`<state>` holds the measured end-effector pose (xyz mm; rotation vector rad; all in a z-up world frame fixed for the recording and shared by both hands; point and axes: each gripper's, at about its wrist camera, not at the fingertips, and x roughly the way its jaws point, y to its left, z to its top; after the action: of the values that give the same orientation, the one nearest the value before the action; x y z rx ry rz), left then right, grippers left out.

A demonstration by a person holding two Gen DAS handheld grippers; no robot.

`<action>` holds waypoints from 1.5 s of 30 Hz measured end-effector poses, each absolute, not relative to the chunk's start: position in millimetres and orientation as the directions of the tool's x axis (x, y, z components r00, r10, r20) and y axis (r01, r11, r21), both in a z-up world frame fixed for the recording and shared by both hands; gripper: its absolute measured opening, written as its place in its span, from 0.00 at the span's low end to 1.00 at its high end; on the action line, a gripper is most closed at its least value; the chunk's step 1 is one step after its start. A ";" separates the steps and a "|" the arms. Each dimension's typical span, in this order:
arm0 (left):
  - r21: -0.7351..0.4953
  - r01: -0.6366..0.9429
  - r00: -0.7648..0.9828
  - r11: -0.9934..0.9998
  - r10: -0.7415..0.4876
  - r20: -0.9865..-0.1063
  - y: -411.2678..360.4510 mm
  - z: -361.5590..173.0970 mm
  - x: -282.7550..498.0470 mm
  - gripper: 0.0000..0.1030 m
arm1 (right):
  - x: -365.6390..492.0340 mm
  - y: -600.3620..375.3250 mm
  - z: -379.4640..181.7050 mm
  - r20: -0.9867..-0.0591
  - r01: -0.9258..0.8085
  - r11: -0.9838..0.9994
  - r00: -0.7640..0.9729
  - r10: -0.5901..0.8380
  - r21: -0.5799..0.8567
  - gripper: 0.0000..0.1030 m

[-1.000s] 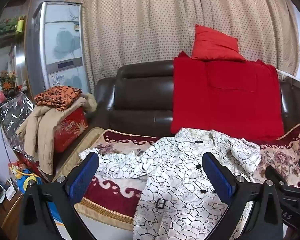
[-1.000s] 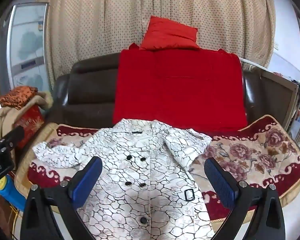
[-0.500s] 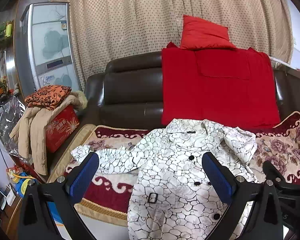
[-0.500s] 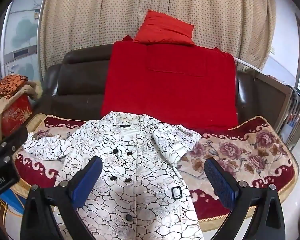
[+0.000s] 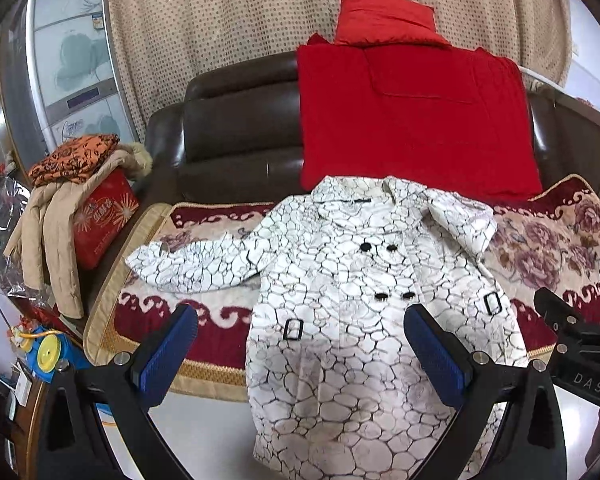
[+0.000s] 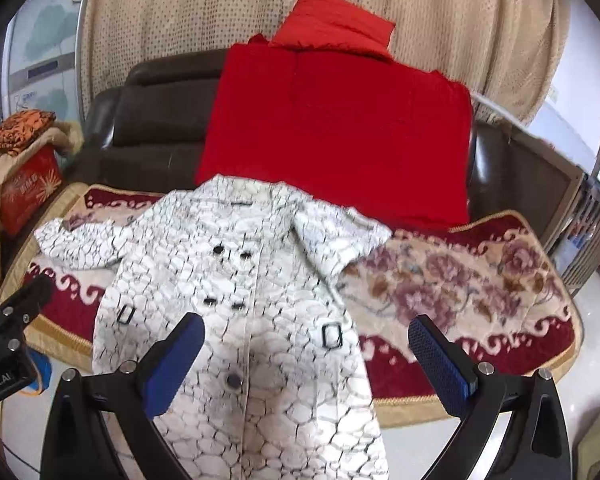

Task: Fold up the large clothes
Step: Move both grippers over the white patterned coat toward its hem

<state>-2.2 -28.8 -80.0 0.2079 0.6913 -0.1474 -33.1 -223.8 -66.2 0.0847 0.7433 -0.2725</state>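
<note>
Presently: coat [image 5: 364, 288], front up on the sofa [image 5: 236, 128] at 12 o'clock, hem overhanging; my left gripper [image 5: 300, 352] and right gripper [image 6: 306, 360] both released, empty; best pinch the 9 o'clock sleeve [image 5: 192, 264] by its cuff, fold inward flat.

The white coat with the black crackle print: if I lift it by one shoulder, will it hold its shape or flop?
The white crackle-print coat will probably flop: its outstretched sleeve lies rumpled, and its hem drapes over the edge of the floral sofa cover. It looks fairly thick, so likely heavy. The hanging part may pull the rest off the seat.
</note>
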 end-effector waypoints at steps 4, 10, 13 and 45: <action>0.139 0.216 0.720 0.966 -0.062 -0.692 -27.0 -94.9 -5.3 0.99 | -39.6 -225.7 -80.7 -0.723 0.269 0.963 0.662 -0.195 -0.013 1.00; 0.147 0.230 0.669 0.962 -0.047 -0.742 -28.3 -113.3 -14.2 0.99 | -52.7 -226.9 -95.1 -0.760 0.263 0.965 0.627 -0.171 0.000 1.00; 0.149 0.234 0.669 0.961 -0.048 -0.742 -28.8 -112.7 -17.6 0.99 | -55.2 -227.1 -96.8 -0.763 0.264 0.964 0.624 -0.168 0.004 1.00; 0.144 0.224 0.676 0.964 -0.047 -0.735 -34.6 -107.8 -8.2 0.99 | -50.6 -226.5 -94.6 -0.762 0.250 0.968 0.628 -0.156 0.008 1.00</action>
<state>-8.2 -34.6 -107.8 0.2300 0.8154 -0.1538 -50.6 -226.5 -94.6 0.1172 0.8613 -0.2333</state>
